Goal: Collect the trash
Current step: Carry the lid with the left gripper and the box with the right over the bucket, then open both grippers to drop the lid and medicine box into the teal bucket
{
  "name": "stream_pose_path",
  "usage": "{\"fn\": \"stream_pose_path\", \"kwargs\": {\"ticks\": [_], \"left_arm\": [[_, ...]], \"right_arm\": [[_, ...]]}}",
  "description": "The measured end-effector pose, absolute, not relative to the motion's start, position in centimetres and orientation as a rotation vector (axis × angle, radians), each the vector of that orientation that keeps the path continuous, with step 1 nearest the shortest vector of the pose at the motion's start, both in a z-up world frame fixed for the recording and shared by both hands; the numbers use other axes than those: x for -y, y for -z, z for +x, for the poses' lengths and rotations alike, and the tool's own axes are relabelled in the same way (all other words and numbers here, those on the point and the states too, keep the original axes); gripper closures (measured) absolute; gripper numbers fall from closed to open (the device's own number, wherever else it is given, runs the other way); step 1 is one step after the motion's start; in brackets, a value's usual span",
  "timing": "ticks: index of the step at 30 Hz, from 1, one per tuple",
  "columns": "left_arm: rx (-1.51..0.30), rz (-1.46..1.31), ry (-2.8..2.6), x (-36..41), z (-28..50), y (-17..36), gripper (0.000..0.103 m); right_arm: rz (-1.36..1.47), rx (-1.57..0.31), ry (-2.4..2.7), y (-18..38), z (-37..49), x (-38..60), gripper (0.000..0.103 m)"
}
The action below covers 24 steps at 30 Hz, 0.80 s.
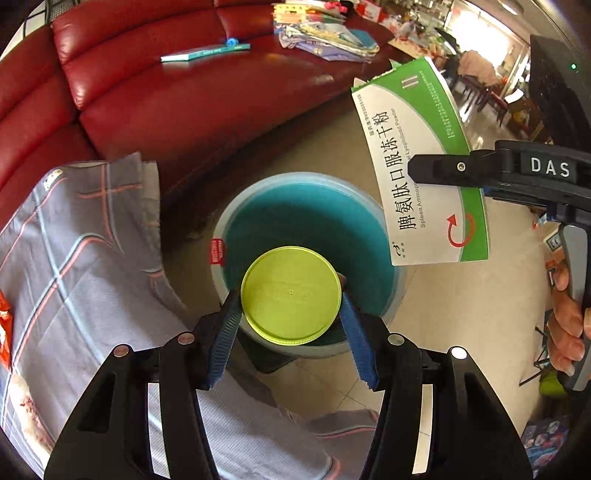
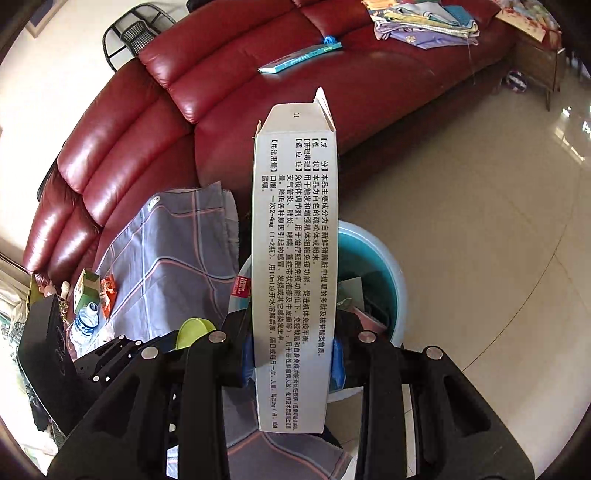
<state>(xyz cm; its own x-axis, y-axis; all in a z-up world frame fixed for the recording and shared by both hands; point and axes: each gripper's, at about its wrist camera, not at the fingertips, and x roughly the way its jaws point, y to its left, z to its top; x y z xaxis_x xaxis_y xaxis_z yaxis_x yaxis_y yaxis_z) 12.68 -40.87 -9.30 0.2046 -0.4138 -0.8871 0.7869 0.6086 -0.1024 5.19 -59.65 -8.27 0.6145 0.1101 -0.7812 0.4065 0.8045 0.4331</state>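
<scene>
A home living room: a long red leather sofa [image 2: 229, 122] strewn with folded clothes [image 2: 424, 22], a glossy beige tiled floor [image 2: 480, 229], and a checked grey cloth [image 1: 74, 258].

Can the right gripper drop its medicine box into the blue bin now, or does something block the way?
Probably yes. The right gripper holds the medicine box just above the blue bin, whose mouth is open. Only the green lid in the left gripper hangs over part of it.
</scene>
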Motion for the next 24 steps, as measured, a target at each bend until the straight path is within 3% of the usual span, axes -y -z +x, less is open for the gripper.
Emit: {"fn": "stream_pose_path", "kwargs": {"ticks": [1, 7, 13, 15, 20, 24], "left_arm": [[-1.084, 0.430, 0.861, 41.5, 12.9, 9.9, 0.037], [-1.092, 0.440, 0.822, 41.7, 13.5, 11.3, 0.018], [-1.091, 0.375, 0.797, 39.3, 14.3, 10.7, 0.009], [-1.088, 0.357, 0.796, 38.6, 14.6, 10.3, 0.006], [-1.083, 0.337, 0.795, 37.8, 14.7, 9.6, 0.004], [-1.095, 0.310, 0.804, 37.3, 14.6, 9.2, 0.004]], "right_arm": [[0.637, -0.909, 0.187, 8.6, 5.4, 59.9, 0.073], [0.623, -0.930, 0.195, 9.9, 6.8, 60.2, 0.073], [0.612, -0.952, 0.191, 11.2, 8.5, 59.6, 0.069], [0.639, -0.967, 0.179, 11.7, 8.9, 59.3, 0.038], [0.649, -0.972, 0.202, 11.7, 8.9, 58.9, 0.022], [0.645, -0.992, 0.220, 11.3, 8.4, 58.7, 0.016]]}}
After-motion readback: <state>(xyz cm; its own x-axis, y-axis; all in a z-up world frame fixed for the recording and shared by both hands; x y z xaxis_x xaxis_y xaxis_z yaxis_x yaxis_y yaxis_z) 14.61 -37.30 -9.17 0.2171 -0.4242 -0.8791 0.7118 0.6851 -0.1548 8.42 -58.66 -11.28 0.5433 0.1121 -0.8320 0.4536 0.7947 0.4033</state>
